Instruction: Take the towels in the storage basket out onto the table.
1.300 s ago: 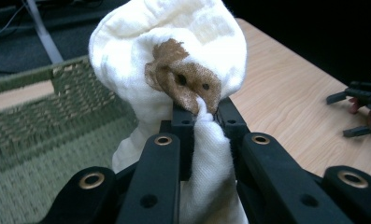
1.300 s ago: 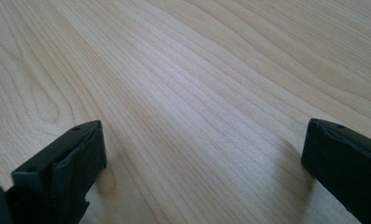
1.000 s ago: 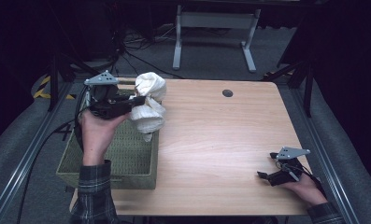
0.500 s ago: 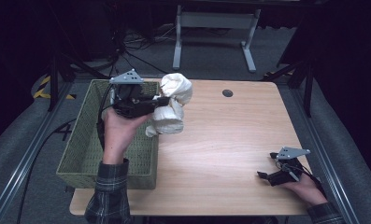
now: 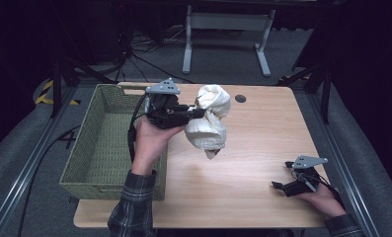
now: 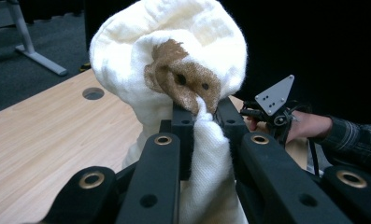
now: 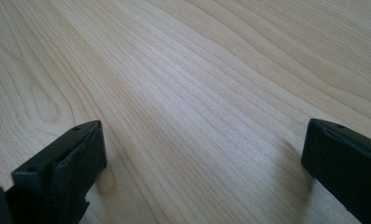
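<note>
High view: left gripper (image 5: pixel 199 113) is clamped on a white cloth (image 5: pixel 209 121) hanging above the table (image 5: pixel 262 148), just right of the basket (image 5: pixel 104 143). Right gripper (image 5: pixel 278 186) rests far right of the basket, jaws apart.

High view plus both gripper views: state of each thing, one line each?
left gripper: shut on the cloth, held above the table
cloth: white, bunched, brown patch, hanging in the air
right gripper: open, nothing between its jaws, low by the table
basket: upright at the table's left edge, nothing visible inside
</note>
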Tool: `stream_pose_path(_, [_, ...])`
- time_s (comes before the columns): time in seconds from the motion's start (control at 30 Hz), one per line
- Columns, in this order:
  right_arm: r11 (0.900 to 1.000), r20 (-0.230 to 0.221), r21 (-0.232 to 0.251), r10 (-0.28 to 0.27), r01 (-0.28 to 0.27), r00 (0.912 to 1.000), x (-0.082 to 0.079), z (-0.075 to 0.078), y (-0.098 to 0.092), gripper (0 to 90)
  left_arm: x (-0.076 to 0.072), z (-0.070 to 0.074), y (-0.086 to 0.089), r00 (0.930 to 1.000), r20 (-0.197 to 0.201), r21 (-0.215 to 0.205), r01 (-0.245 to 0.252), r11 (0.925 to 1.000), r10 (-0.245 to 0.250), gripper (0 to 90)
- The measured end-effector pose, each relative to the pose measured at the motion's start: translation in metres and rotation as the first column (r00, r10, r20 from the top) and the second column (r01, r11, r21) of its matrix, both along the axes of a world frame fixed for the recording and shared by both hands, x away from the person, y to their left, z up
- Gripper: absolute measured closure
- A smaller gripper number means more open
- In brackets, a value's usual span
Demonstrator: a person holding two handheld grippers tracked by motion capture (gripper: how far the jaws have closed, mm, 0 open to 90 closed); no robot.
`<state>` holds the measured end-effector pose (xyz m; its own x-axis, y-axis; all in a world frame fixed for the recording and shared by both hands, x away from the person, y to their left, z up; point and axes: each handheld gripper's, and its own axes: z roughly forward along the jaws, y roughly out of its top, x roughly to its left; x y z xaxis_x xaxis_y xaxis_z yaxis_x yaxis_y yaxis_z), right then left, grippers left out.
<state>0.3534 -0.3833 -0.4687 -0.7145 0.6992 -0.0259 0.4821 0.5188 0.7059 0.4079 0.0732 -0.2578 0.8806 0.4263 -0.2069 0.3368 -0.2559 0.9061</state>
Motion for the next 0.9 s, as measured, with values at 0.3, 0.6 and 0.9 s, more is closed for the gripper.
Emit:
stream_pose_path(0.3, [1.000, 0.000, 0.000, 0.000, 0.000, 1.0000, 0.000, 0.000, 0.000, 0.3, 0.003, -0.026, -0.026, 0.9974, -0.027, -0.001, 0.067, 0.9978, -0.067, 82.0])
stream_pose_path(0.6, [1.000, 0.002, 0.001, 0.000, 0.000, 1.0000, 0.000, 0.000, 0.000, 0.3, 0.003, -0.047, -0.052, 0.9941, -0.015, 0.044, 0.108, 0.9932, -0.107, 82.0])
stream_pose_path(0.9, [1.000, 0.002, 0.002, -0.001, 0.001, 1.0000, 0.000, 0.000, 0.000, 0.3, 0.000, -0.068, -0.081, 0.9882, -0.013, 0.063, 0.153, 0.9862, -0.153, 82.0])
